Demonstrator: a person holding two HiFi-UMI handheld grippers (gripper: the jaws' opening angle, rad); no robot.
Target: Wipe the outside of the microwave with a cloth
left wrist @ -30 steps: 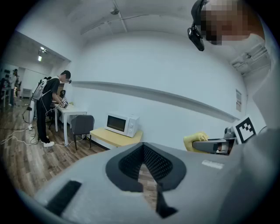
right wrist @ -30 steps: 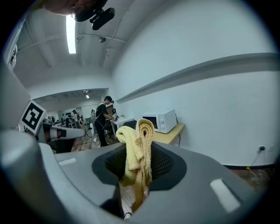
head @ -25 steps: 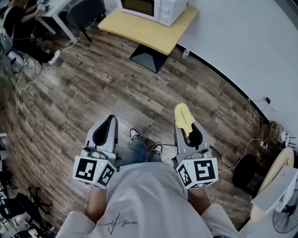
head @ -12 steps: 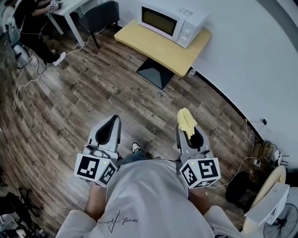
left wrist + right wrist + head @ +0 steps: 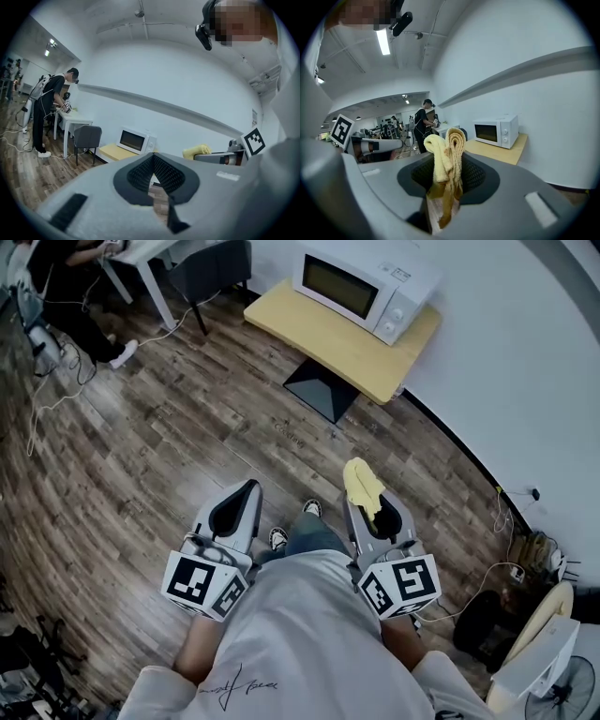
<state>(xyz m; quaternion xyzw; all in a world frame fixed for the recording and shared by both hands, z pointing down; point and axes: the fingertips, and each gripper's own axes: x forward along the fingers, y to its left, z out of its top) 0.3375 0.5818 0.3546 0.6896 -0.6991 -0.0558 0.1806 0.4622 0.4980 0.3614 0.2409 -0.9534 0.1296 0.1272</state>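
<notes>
Standing well back from the job, the person holds both tools low over the brown plank floor (image 5: 169, 427), and the gap to the appliance is what the next move has to close. At the far left a second person (image 5: 49, 110) stands at a white desk, no part of the task.

The left claw (image 5: 249, 487) has its tips pressed together with nothing between the black ribbed pads; it points forward over bare floor. Just to its right, the right claw (image 5: 450, 164) pinches a folded yellow terry cloth (image 5: 363, 486), which stands up above the tips and trails down between the pads.

The white boxy microwave (image 5: 364, 282) sits on a pale yellow wooden worktop (image 5: 328, 334), ahead of the cloth and slightly to the right, well apart across the floor. Its long axis runs slantwise along the white wall (image 5: 525, 352), and the dark door window faces back toward the person. The right claw looks the nearer of the two, and it already carries the cloth, so I judge it the one to reach.

Only the top and front of the microwave show. Its back and the end toward the wall are hidden, and the lower end of the cloth is lost inside the claw.
</notes>
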